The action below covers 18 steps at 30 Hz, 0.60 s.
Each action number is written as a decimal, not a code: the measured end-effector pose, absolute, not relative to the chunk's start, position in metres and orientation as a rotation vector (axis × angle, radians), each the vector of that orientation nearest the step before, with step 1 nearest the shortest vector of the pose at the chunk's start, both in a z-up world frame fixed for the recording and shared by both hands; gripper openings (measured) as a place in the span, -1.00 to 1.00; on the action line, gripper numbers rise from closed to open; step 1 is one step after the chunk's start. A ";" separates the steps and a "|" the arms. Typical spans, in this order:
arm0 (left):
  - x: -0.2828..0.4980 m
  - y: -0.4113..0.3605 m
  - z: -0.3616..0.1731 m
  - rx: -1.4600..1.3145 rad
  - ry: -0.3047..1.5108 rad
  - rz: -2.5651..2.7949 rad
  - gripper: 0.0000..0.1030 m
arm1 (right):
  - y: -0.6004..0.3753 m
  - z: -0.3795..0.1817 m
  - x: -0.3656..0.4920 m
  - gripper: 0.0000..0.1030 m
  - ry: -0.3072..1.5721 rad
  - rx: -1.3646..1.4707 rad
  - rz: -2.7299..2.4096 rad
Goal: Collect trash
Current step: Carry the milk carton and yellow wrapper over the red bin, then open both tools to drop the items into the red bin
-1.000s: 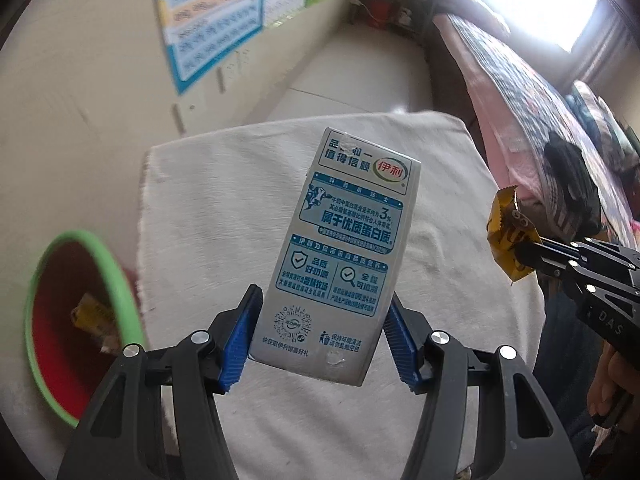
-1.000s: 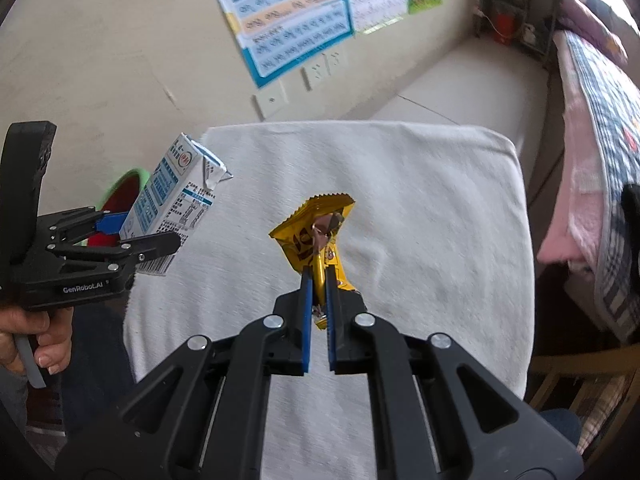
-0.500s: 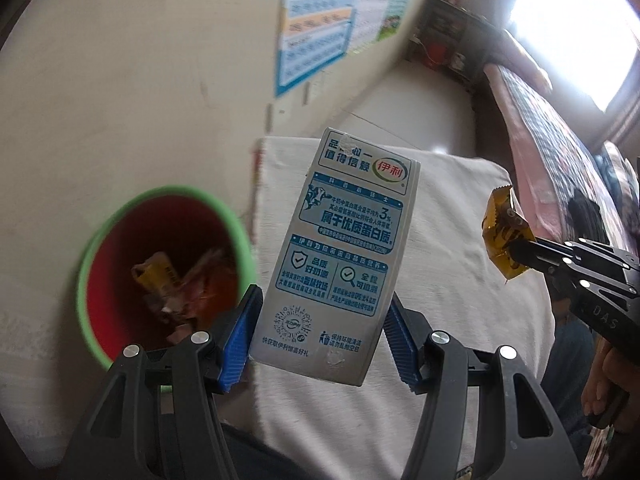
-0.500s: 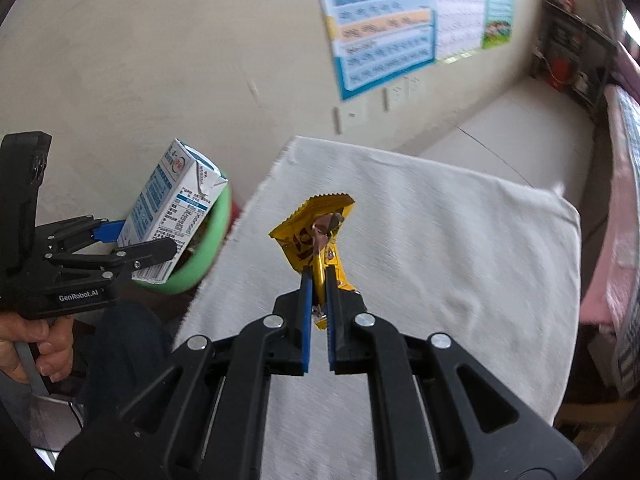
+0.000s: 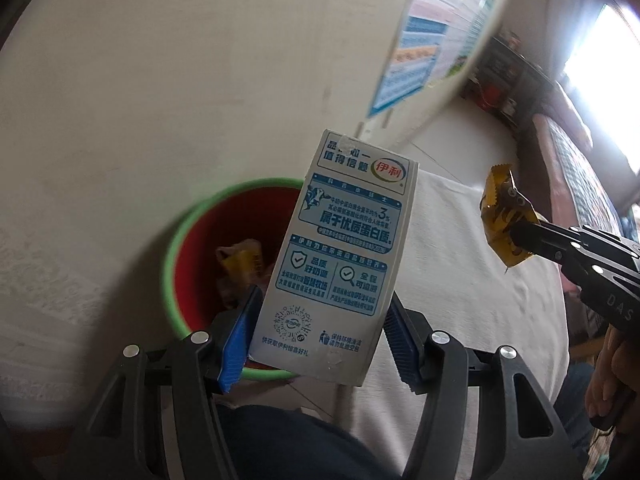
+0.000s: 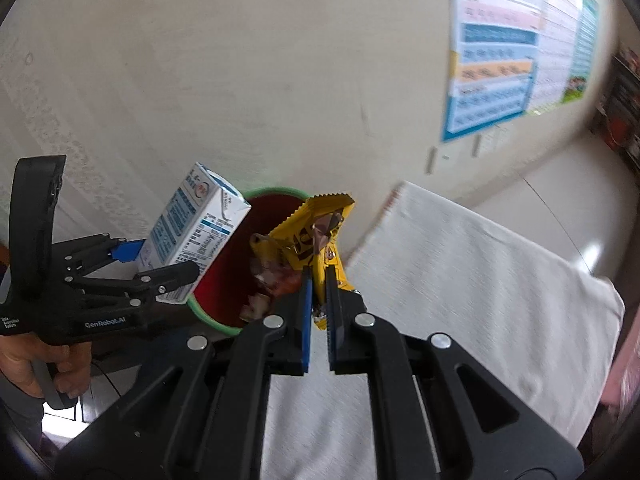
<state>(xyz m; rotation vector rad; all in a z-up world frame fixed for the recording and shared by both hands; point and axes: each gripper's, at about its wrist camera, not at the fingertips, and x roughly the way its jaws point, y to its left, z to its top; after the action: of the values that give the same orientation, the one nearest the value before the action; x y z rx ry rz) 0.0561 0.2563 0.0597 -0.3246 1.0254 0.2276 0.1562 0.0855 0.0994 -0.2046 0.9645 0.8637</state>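
My left gripper [image 5: 320, 328] is shut on a white and blue milk carton [image 5: 344, 256], held upright over the near edge of a red bin with a green rim [image 5: 188, 216]. The same carton [image 6: 192, 236] and left gripper [image 6: 158, 266] show at the left of the right wrist view. My right gripper [image 6: 318, 280] is shut on a yellow snack wrapper [image 6: 316, 232], which hangs in front of the bin [image 6: 276, 192]. In the left wrist view that wrapper [image 5: 502, 220] and the right gripper [image 5: 520, 232] sit at the right, above the cloth. Several wrappers [image 5: 240, 260] lie inside the bin.
A table under a white cloth [image 6: 460, 280] stands to the right of the bin. A beige wall [image 6: 240, 60] with a chart poster [image 6: 500, 64] rises behind. A person's hand [image 6: 40, 364] holds the left gripper's handle. A bed [image 5: 580, 168] lies at far right.
Both grippers have swung left, away from above the cloth-covered table and toward the bin, each still holding its item. The bin now sits behind the carton and the wrapper.
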 end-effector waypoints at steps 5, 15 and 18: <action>0.048 0.285 0.058 -0.360 1.018 0.266 0.06 | 0.126 0.099 0.156 -0.87 0.963 -0.226 0.924; 0.056 0.312 0.046 -0.409 1.018 0.284 -0.02 | 0.173 0.082 0.165 -0.87 0.993 -0.246 0.968; 0.060 0.314 0.049 -0.406 1.008 0.287 -0.03 | 0.177 0.079 0.167 -0.87 0.998 -0.248 0.969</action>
<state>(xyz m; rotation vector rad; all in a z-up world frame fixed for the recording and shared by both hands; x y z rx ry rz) 0.0596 0.3139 0.0493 -0.4060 1.0079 0.2875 0.1668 0.1769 0.0792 -0.2477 0.9976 0.9693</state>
